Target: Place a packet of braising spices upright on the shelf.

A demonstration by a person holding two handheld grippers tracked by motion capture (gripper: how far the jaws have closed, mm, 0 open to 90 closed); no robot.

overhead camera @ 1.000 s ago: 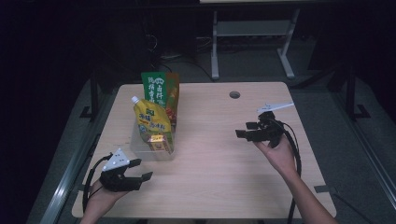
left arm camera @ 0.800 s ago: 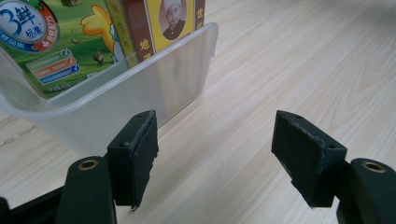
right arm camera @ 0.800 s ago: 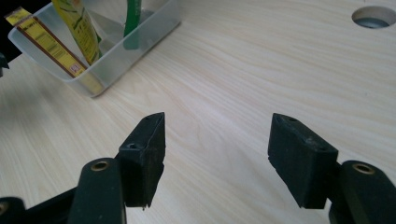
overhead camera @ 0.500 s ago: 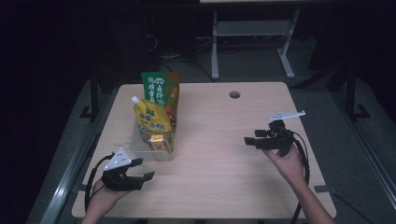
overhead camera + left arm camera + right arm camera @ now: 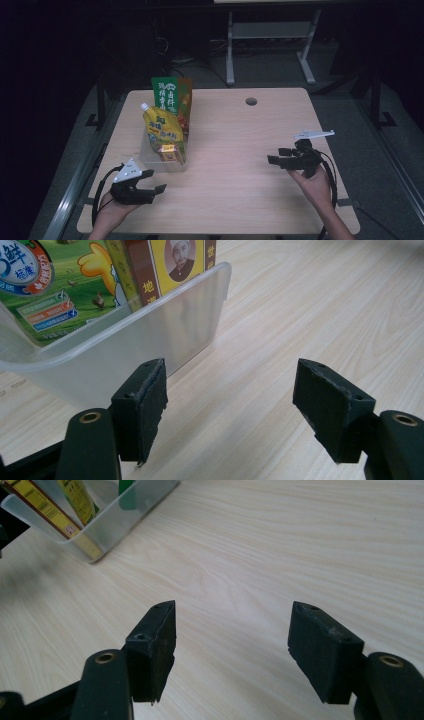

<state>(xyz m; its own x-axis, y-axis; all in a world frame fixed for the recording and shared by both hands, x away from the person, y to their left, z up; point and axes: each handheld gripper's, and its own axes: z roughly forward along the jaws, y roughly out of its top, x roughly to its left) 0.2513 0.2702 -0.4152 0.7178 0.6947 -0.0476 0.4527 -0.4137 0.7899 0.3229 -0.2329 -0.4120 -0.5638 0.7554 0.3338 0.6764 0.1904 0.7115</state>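
Packets point(image 5: 165, 131) stood upright in a clear bin point(image 5: 125, 347); left gripper point(image 5: 235, 410), jaws wide and empty, risked nudging it; right gripper point(image 5: 232, 647) likewise gaped.

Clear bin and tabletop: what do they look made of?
Clear rectangular bin: likely frosted translucent plastic; the packets inside show hazily through its wall, and the rim is smooth and rounded. Light wooden tabletop: wood or wood-look laminate, matte; printed-looking straight grain, little glare. The pictures cannot settle which.
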